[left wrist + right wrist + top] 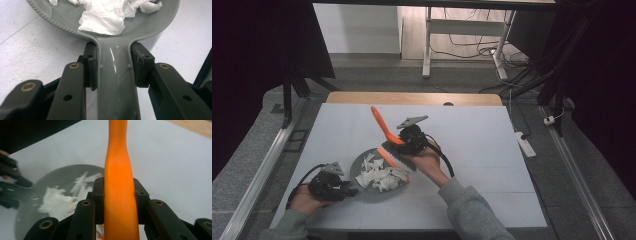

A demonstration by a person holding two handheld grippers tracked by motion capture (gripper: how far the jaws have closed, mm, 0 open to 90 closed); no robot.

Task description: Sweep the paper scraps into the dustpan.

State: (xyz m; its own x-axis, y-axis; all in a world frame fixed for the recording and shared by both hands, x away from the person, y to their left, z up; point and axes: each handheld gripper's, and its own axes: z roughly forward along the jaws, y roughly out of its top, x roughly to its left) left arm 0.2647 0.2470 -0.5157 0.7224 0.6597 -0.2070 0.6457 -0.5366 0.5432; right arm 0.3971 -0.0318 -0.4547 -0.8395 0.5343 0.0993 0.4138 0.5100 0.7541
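Note:
A grey dustpan (377,196) lies on the white table near its front left, with torn white paper scraps (379,176) in it. My left gripper (349,190) is shut on the pan's handle (116,75), and its pads (91,65) press both sides. Scraps (105,17) sit just past the handle. My right gripper (404,142) is shut on the orange handle (379,122) of a brush, whose head (392,157) hangs over the pan's far rim. The orange handle (120,182) runs up between the right gripper's jaws, with the pan (62,177) at lower left.
The white table top (492,160) stretches to the right and behind the pan. Its wooden far edge (412,97) borders the floor, where desk legs and cables stand. A power strip (526,142) lies on the floor at the right.

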